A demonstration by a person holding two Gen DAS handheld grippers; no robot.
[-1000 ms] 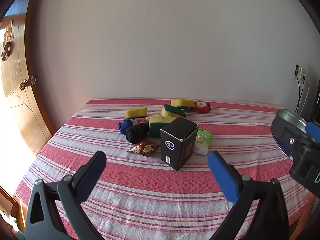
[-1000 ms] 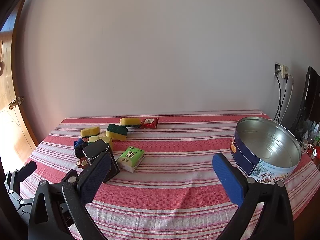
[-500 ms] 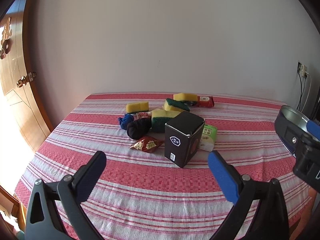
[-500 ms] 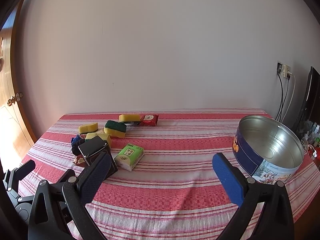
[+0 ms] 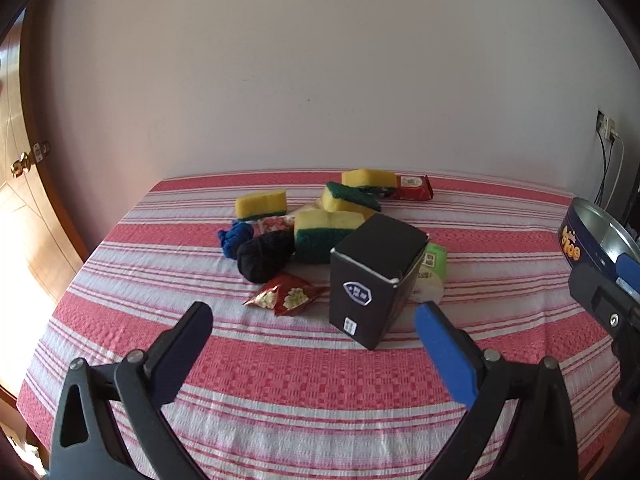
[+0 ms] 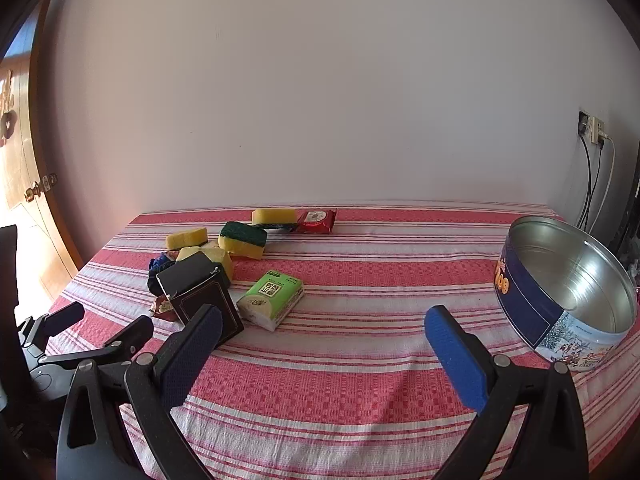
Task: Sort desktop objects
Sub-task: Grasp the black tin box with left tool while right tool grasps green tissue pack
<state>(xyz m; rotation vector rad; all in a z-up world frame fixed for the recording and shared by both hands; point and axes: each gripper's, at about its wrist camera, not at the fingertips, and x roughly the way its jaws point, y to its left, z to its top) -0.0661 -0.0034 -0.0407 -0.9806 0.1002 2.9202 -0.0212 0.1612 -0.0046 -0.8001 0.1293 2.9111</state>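
Red-and-white striped cloth covers the bench (image 5: 320,380), where the black box (image 5: 374,282) stands tilted at the near edge of the clutter, at twelve o'clock from the left gripper (image 5: 314,344). It looks like light, stiff card, probably best pinched across its flat sides. Sponges (image 5: 326,232) and a green tissue pack (image 6: 270,294) crowd behind; the tin (image 6: 568,292) sits at two o'clock. The right gripper (image 6: 320,350) also gapes wide, empty.
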